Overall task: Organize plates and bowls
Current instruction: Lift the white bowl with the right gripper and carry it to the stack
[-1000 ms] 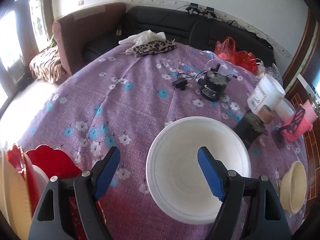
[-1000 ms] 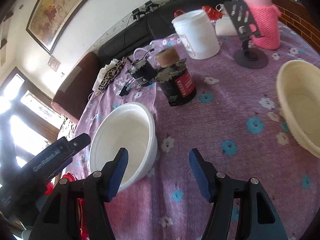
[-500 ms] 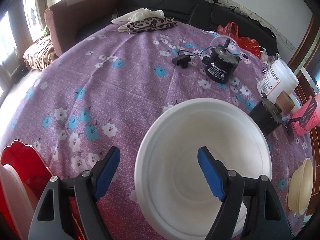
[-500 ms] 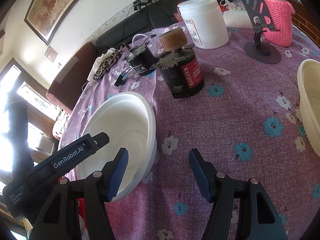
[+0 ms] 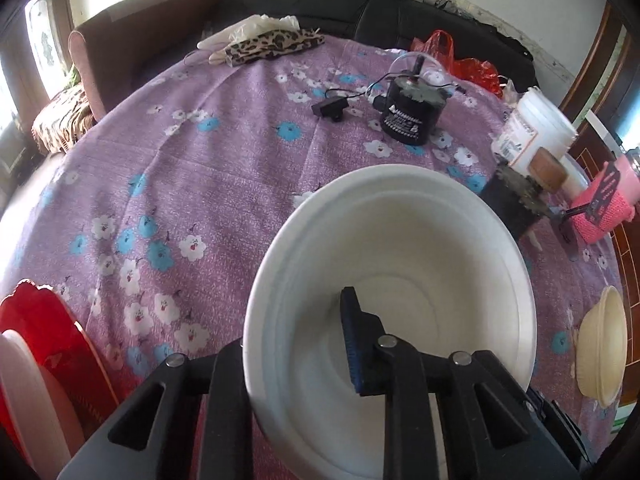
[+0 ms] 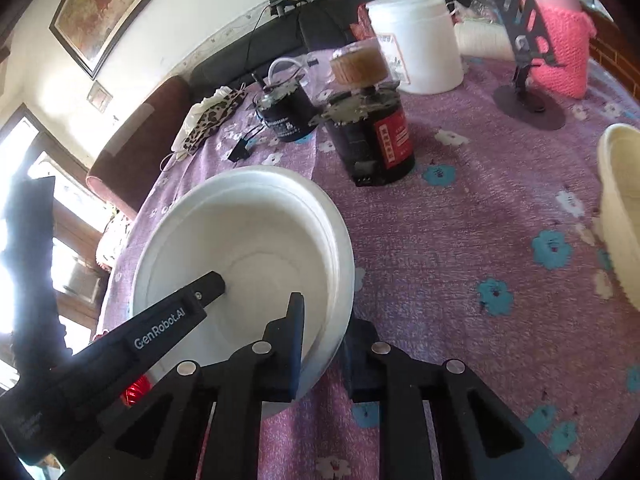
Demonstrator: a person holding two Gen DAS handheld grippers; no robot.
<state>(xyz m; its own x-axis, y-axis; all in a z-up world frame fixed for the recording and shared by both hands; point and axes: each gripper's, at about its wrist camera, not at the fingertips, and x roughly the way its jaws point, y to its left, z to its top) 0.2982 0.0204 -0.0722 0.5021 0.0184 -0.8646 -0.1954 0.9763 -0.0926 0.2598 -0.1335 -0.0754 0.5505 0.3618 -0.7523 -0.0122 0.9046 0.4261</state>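
Observation:
A large white bowl [image 5: 400, 272] sits on the purple flowered tablecloth [image 5: 192, 168]. My left gripper [image 5: 296, 344] is shut on the bowl's near rim, one blue-padded finger [image 5: 352, 336] inside, the other hidden outside the wall. My right gripper [image 6: 320, 340] is shut on the same bowl [image 6: 256, 236] at its right rim, one finger [image 6: 294, 332] inside and one outside. A cream bowl [image 5: 604, 344] stands at the right, also in the right wrist view [image 6: 620, 208]. A red plate [image 5: 44, 328] and a pale plate [image 5: 24, 400] stand on edge at the lower left.
Behind the bowl stand a black and red motor can [image 6: 368, 136], a second black can [image 5: 412, 112], a white plastic jar [image 6: 420, 40], a phone stand [image 6: 524, 64] and a pink knitted bottle [image 6: 560, 40]. A leopard cloth [image 5: 272, 46] lies at the far edge.
Both grippers have moved forward onto the white bowl and closed on its rim, left at the near side and right at the right side. One second ago both were open.

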